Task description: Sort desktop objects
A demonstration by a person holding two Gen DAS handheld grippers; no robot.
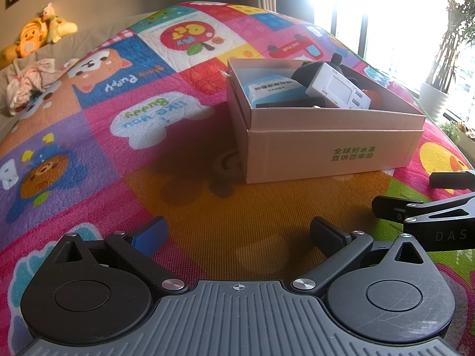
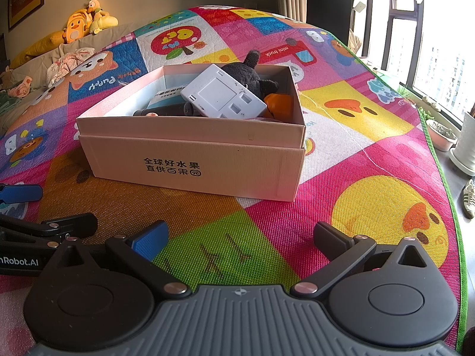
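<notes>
A cardboard box (image 1: 332, 148) (image 2: 193, 160) with printed characters stands on the colourful play mat. Inside lie a white flat device (image 1: 338, 87) (image 2: 221, 95), a dark plush toy (image 1: 305, 72) (image 2: 252, 74), a blue-and-white packet (image 1: 267, 89) (image 2: 163, 96), a black cylinder (image 2: 166, 109) and something orange (image 2: 279, 103). My left gripper (image 1: 237, 234) hovers open over the mat in front of the box, holding nothing. My right gripper (image 2: 240, 237) is open too, empty, nearer the box's right corner. Each gripper shows at the edge of the other's view.
The play mat (image 1: 148, 118) (image 2: 371, 163) covers the surface. Plush toys (image 1: 38, 32) (image 2: 86, 22) and crumpled cloth (image 1: 29, 83) lie on a couch at the far left. Plant pots (image 2: 463, 148) and a shoe (image 2: 469, 198) sit beside the window at the right.
</notes>
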